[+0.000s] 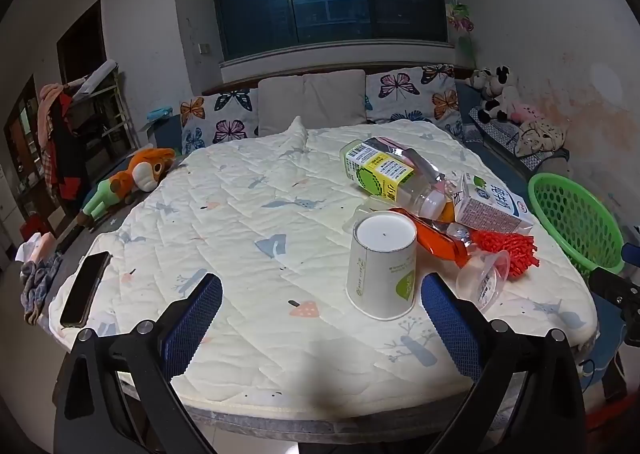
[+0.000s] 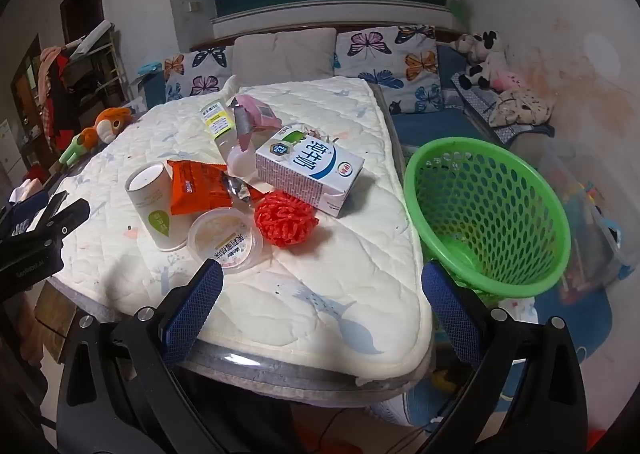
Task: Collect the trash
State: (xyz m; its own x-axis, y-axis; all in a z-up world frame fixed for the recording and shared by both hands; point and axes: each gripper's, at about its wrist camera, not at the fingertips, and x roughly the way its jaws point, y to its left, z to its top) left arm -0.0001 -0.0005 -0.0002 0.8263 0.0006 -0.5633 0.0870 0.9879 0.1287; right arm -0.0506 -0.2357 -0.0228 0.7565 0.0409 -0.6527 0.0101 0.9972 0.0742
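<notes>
both claws, left claw [image 1: 322, 314] and right claw [image 2: 322, 300], gape empty; best to pinch the upturned paper cup [image 1: 382, 266] mid-wall, then drop into the green basket [image 2: 492, 210] at right.

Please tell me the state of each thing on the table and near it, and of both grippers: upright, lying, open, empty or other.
paper cup: upside down, standing
plastic bottle: lying on its side
milk carton: lying flat
clear plastic tub: tipped on its side
orange wrapper: crumpled, lying flat
green basket: tilted, almost empty
phone: screen dark
left gripper: open, empty
right gripper: open, empty
</notes>
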